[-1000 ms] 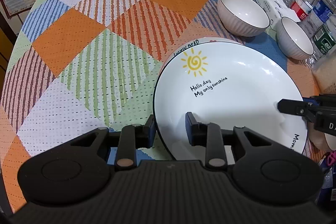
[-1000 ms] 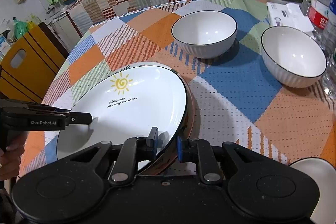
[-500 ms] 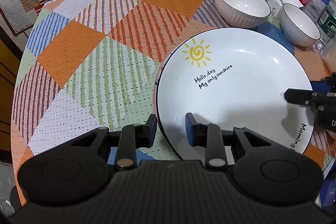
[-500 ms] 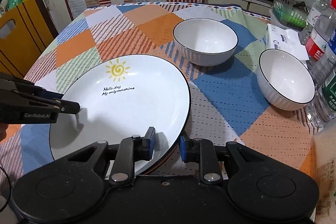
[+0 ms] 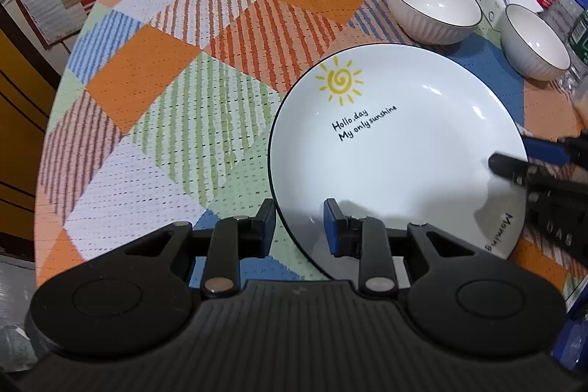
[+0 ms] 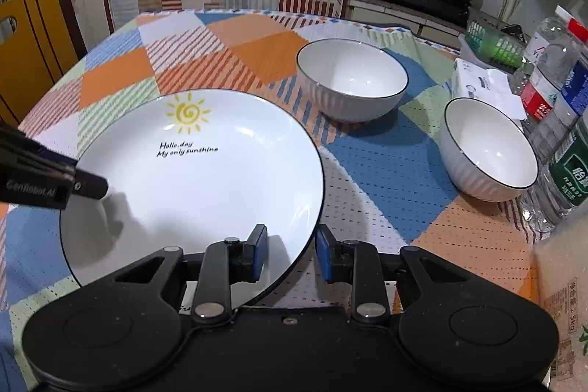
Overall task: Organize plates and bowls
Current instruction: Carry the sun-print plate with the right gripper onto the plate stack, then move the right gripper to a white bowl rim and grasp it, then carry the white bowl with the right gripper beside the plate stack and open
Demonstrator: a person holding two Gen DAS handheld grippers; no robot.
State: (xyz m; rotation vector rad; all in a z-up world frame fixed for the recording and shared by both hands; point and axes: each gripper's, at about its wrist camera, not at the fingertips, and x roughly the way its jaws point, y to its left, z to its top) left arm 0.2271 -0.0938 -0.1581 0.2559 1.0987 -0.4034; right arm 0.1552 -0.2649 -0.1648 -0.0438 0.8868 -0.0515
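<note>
On the left, our left gripper pinches the near-left rim of the plate between its fingers, the plate resting on the checked worktop. At the plate's other edge our right gripper straddles the rim; its fingers have just been opening and no longer press it (we judge this the set-down step). Further right stand two bowls, apart. Next, the left must let go, then nest the bowls.

Water bottles, tissue pack, green basket.
</note>
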